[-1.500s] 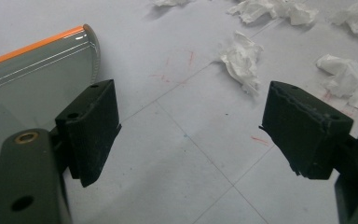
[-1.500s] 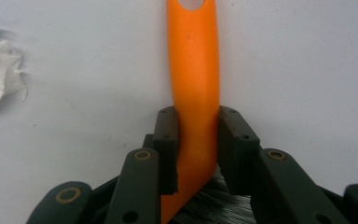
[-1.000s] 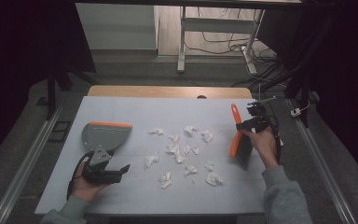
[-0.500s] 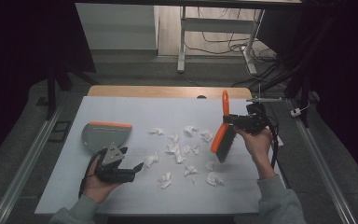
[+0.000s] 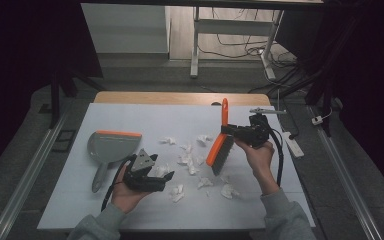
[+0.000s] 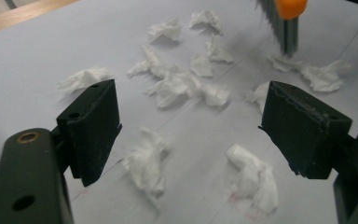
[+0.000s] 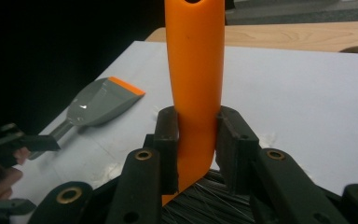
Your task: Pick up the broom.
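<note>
My right gripper (image 5: 228, 129) is shut on the orange handle of a brush (image 5: 219, 150). The brush hangs tilted, bristles down, over the right side of several crumpled white paper scraps (image 5: 190, 160) in the middle of the table. In the right gripper view both pads (image 7: 168, 140) press the brush handle (image 7: 195, 70). My left gripper (image 5: 167, 177) is open and empty, low over the near-left scraps. Its jaws stand wide around paper scraps (image 6: 182, 86), with the brush bristles (image 6: 282, 28) beyond. A grey dustpan (image 5: 111, 145) with an orange lip lies at the left.
A white sheet (image 5: 145, 117) covers the table, with a wooden strip (image 5: 180, 97) along the far edge. A power strip (image 5: 292, 142) lies off the right edge. Metal rails run along both sides. The dustpan (image 7: 98, 105) lies left of the scraps.
The right hand has carried the brush leftward from the table's right side to the scraps. The left gripper has moved right, away from the dustpan handle, toward the near scraps.
</note>
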Motion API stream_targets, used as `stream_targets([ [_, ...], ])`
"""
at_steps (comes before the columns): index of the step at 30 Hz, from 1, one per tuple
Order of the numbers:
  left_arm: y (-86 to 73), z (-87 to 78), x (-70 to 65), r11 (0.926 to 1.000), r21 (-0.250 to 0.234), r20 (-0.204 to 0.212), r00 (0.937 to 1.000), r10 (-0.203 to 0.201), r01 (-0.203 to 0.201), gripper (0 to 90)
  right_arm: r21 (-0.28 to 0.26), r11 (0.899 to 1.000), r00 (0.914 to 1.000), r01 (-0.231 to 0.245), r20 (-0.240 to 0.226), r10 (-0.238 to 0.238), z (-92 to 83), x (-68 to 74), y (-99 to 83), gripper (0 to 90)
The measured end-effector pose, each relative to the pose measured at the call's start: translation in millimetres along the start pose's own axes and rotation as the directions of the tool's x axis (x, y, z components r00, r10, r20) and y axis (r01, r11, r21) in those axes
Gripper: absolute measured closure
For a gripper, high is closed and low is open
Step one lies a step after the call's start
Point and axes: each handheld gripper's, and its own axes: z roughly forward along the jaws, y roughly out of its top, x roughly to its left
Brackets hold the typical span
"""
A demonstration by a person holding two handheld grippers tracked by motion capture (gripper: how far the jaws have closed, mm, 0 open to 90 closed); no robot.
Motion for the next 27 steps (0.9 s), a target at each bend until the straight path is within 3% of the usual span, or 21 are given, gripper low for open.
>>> stream_targets([
  [3, 4.6, 9.4, -6.1, 1.0, -0.003, 0.02, 0.9998, 0.007, -0.007, 20.2, -0.014, 1.0, 0.9991, -0.014, -0.04, 0.014, 3.3, 2.0, -2.5, 70.9],
  [9, 12.7, 27.6, -20.2, 0.9998, -0.001, 0.071, 0.9972, 0.022, -0.022, 20.3, -0.037, 0.999, 0.9977, -0.011, -0.067, 0.008, 6.6, 11.0, -4.7, 70.9],
  [11, 14.7, 32.2, -24.1, 0.9997, -0.001, 0.083, 0.9963, 0.025, -0.025, 20.5, -0.045, 0.999, 0.9952, -0.028, -0.095, 0.024, 11.1, 15.5, -8.3, 70.9],
  [16, 16.4, 41.2, -30.5, 0.999, 0.004, 0.081, 0.9958, 0.044, -0.044, 21.0, -0.056, 0.998, 0.9956, -0.022, -0.092, 0.017, 18.0, 23.7, -13.4, 70.9],
  [21, 17.0, 48.4, -31.7, 0.9996, -0.011, 0.083, 0.9962, 0.025, -0.024, 25.1, -0.074, 0.995, 0.9924, -0.064, -0.11, 0.056, 26.4, 28.7, -21.2, 70.9],
  [27, 16.3, 56.8, -29.9, 0.9998, -0.021, 0.056, 0.9984, 0.003, -0.002, 33.8, -0.094, 0.99, 0.9884, -0.102, -0.122, 0.09, 37.1, 31.9, -30.1, 70.8],
])
